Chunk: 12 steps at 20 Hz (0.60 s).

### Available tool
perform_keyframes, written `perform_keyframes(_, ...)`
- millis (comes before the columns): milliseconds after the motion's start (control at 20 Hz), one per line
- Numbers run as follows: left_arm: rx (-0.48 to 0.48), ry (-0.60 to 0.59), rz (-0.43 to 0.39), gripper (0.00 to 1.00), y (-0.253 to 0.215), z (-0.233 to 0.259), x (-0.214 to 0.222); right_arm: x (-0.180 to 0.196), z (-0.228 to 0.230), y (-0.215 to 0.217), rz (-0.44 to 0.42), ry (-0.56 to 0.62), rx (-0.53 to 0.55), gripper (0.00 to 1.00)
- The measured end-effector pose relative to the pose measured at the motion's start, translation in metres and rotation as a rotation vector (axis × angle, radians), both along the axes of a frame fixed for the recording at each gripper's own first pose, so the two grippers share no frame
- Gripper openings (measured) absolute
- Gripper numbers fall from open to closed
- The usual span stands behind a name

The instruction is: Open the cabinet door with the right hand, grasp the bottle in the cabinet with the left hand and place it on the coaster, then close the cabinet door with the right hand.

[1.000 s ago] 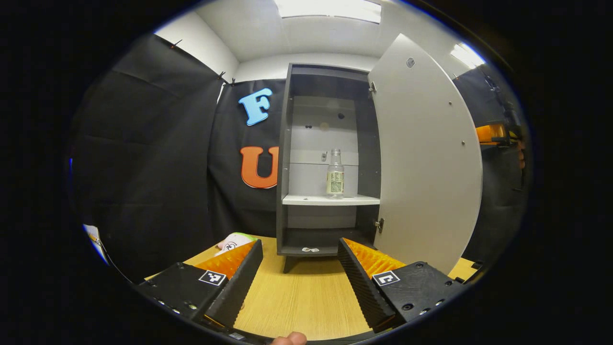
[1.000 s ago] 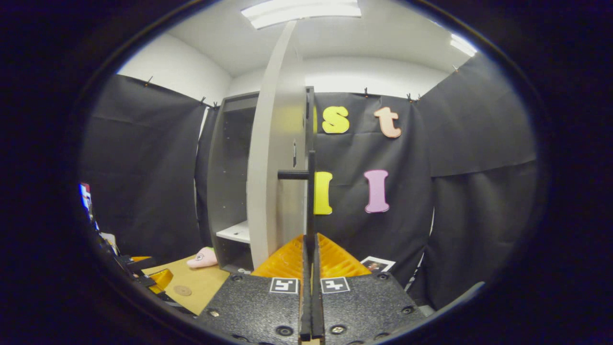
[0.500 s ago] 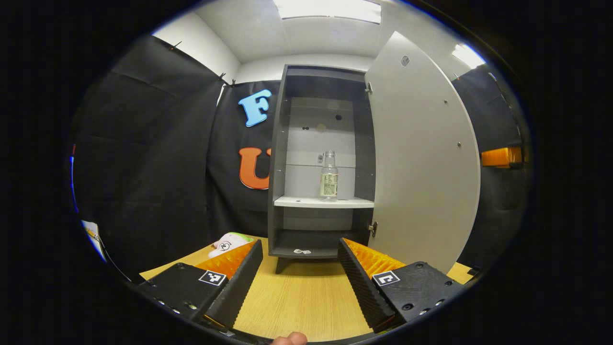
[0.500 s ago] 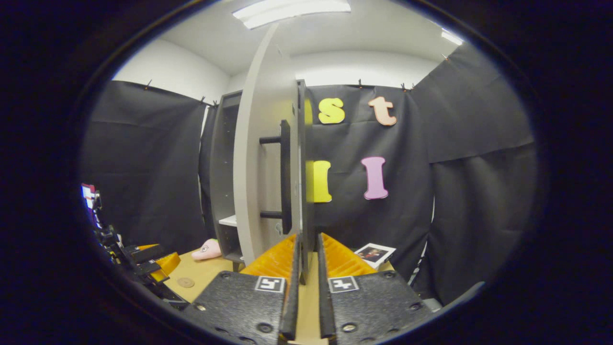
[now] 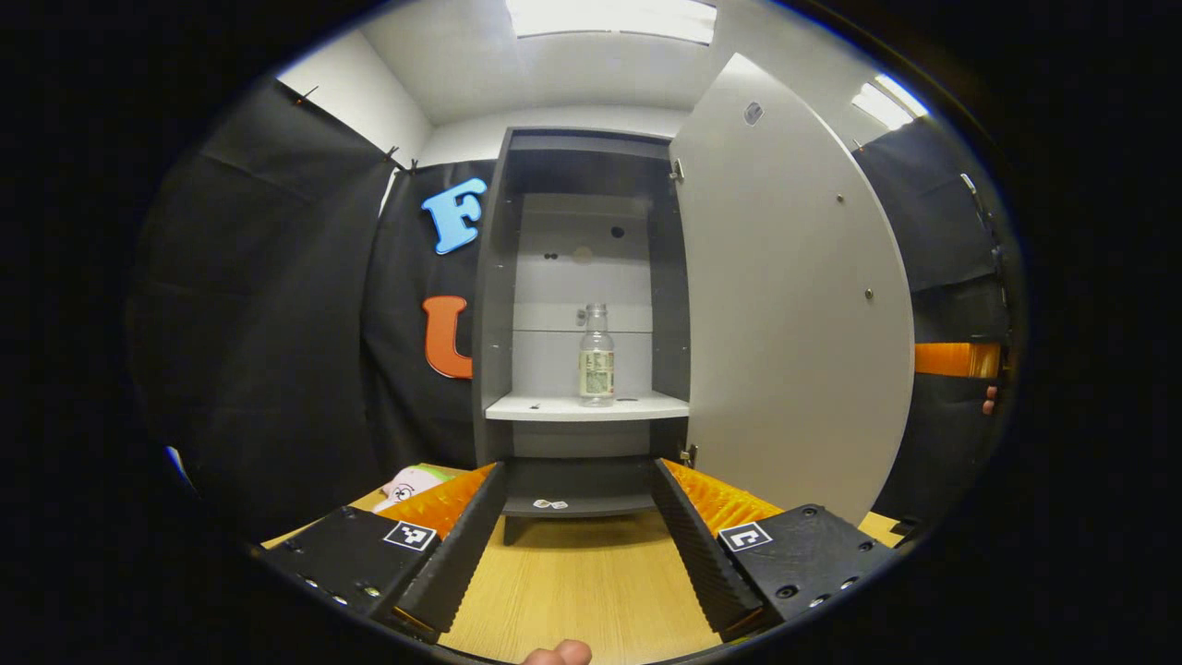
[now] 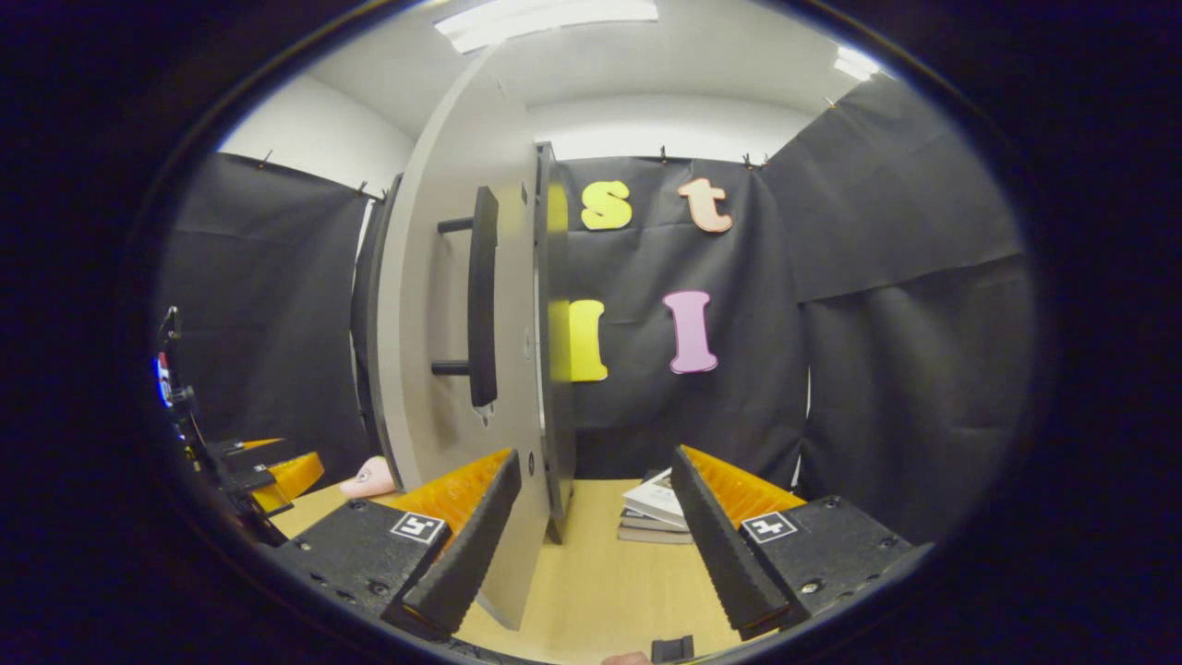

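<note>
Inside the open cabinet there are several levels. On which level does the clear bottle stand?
The clear bottle with the pale label stands upright on the white middle shelf. The dark bottom level holds only a small white item, and the space above is bare.

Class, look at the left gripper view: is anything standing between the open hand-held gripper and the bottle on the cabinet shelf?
Nothing visible does. The cabinet door is swung aside to the right, and the bottle stands alone on the shelf, straight ahead of the left hand-held gripper.

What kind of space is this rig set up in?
Likely a staged recording booth, not a real home: black cloth walls hang around a wooden table, and a small cabinet, its door open, holds one bottle.
</note>
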<state>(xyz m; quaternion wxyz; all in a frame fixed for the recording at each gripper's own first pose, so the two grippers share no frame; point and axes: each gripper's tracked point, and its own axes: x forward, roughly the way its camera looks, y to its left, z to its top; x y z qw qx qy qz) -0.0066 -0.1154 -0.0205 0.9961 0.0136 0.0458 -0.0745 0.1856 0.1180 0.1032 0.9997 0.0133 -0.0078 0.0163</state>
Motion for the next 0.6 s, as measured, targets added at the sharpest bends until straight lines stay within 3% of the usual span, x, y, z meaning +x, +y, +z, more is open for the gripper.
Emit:
perform_keyframes(300,0.014,-0.046,-0.092,0.95,-0.031,0.04,0.05,0.002,-0.002,0.002,0.01,-0.002,0.002,1.0)
perform_keyframes(600,0.006,-0.076,-0.109,0.95,-0.042,0.086,0.157,0.0,-0.006,-0.004,-0.039,0.008,0.037,1.0)
